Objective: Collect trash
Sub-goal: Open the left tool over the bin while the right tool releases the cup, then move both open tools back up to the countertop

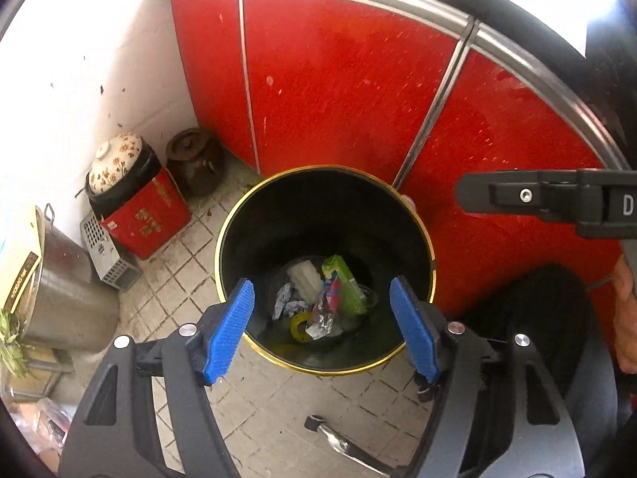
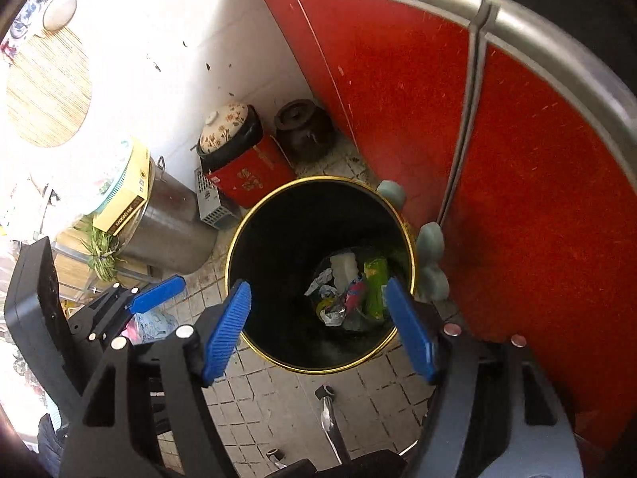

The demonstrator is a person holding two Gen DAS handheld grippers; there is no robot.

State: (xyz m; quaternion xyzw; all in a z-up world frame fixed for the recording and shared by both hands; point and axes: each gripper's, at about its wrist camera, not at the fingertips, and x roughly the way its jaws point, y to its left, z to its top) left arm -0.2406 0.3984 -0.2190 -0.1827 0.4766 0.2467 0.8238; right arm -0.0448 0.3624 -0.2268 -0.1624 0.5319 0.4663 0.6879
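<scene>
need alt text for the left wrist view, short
Open left gripper hovers empty over a black, gold-rimmed bin holding wrappers and a green carton. Red cabinets stand behind on a tiled floor; pots sit in the corner.

The bin (image 1: 324, 269) stands on the tiled floor (image 1: 254, 394) just before the cabinet doors (image 1: 350, 79), with the trash (image 1: 318, 298) lying at its bottom. At ten o'clock from it sit a box (image 1: 149, 211) bearing a lidded pot (image 1: 115, 161), and a jar (image 1: 195, 159) in the corner. At nine o'clock stands a metal pot (image 1: 63, 290), near the wall (image 1: 91, 59).
</scene>
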